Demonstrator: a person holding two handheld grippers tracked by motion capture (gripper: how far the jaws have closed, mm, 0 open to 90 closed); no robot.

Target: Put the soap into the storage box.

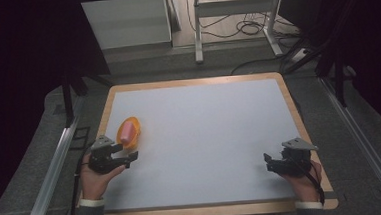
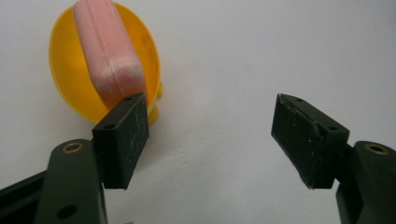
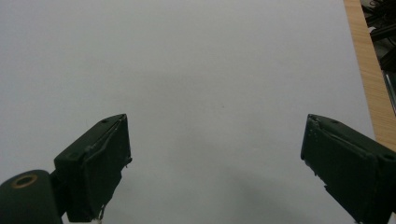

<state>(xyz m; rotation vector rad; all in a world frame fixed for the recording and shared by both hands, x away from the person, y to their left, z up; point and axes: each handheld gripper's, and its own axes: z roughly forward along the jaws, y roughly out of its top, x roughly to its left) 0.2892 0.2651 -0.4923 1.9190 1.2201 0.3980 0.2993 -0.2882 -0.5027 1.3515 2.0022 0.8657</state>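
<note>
High view: a white table [image 1: 200, 137] with a wooden rim, seen from the person's side. A yellow bowl [image 1: 130, 131] lies on the white surface toward 9 o'clock, near the left edge, with a pink block [image 1: 125, 135] resting inside it. The left gripper [image 1: 126, 155], held in the left hand [image 1: 95, 179], sits at about 8 o'clock on the table, just beside the bowl on its near side; its jaws point toward the table's middle and stand apart, holding nothing. The right gripper [image 1: 268, 163], held in the right hand [image 1: 303, 180], sits at about 4 o'clock, near the right wooden edge and well apart from the bowl; its jaws point toward the table's left.

Left gripper view: the gripper [image 2: 210, 135] is released, its two black pads spread wide with bare white surface between them. The bowl [image 2: 74, 84] appears at 10 o'clock, tilted so that its inside faces the camera, and the block [image 2: 109, 56] lies along its hollow, one end toward the camera. The left jaw overlaps the bowl's near rim; whether it touches cannot be told.

Right gripper view: the gripper [image 3: 215, 163] is likewise released, jaws wide, over bare white surface. A strip of the wooden rim [image 3: 369, 79] runs along the frame at 3 o'clock.
</note>
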